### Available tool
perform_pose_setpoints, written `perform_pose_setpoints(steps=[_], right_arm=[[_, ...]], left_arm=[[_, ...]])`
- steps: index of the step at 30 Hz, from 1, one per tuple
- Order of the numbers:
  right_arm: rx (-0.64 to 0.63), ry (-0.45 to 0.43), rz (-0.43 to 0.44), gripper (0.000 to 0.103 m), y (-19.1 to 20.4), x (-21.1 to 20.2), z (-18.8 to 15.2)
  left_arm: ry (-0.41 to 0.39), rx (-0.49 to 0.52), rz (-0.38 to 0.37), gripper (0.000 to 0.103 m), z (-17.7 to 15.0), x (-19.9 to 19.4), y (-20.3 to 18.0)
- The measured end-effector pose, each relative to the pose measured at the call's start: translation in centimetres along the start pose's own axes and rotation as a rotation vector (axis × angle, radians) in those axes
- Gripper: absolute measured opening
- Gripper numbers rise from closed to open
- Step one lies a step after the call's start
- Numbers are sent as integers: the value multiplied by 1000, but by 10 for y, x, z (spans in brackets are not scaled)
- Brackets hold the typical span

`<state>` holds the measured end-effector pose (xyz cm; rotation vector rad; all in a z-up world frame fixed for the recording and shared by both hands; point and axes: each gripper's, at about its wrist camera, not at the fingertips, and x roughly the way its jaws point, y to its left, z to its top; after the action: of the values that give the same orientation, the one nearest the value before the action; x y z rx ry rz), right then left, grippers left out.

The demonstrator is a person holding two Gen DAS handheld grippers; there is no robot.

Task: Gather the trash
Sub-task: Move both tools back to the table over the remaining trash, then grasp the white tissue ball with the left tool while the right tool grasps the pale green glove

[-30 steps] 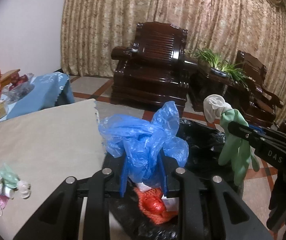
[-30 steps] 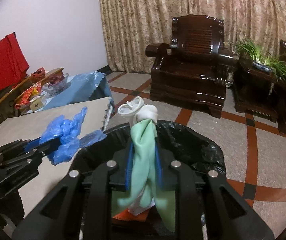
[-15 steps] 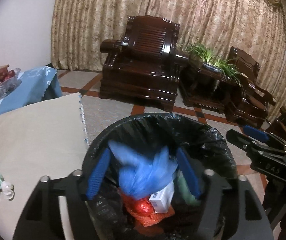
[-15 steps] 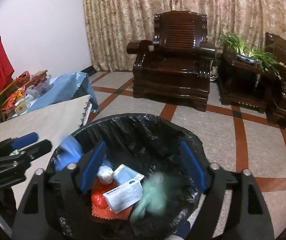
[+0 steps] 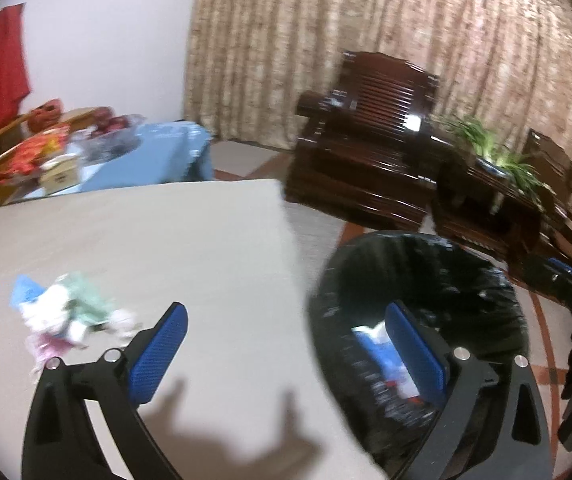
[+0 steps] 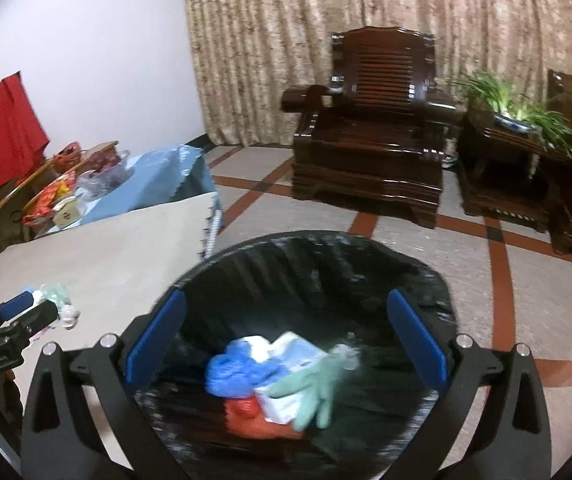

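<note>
Beige desk (image 5: 174, 240) carries a small trash pile (image 5: 66, 316) – beside it the lined bin (image 6: 426, 280) holds the blue bag (image 6: 238, 372) and green glove (image 6: 318, 388). Left claw (image 5: 286, 344) and right claw (image 6: 286, 336) have just been opening – both spread, empty.

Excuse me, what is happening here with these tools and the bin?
A person is collecting trash with a hand-held gripper in each hand. Both have just been opening, and nothing is between their jaws. The right hand-held gripper hangs over the black-lined trash bin, where the blue plastic bag and the green glove now lie. The left hand-held gripper points at the table's edge, with a small pile of trash remaining on the table.
</note>
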<state>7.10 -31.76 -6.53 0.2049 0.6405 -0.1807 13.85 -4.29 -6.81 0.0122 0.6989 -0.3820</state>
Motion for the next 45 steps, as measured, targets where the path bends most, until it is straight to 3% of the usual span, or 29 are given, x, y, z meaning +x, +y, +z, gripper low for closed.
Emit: perform_pose_setpoints(steps=[9,20,36,45], right_arm=[[-71,34,136,98,85,21,3],[-193,50,249,98,183,51,3],[-274,112,283,98,259,112,-9],[-307,141,281,98,273,133,-17]], left_arm=[[-35,-90,166,97,-20,-35,79],[-41,-175,298,96,-39,-52,160],[26,-198,279,83,-44,4,204],[62,-207,236,58,-41,36,213]])
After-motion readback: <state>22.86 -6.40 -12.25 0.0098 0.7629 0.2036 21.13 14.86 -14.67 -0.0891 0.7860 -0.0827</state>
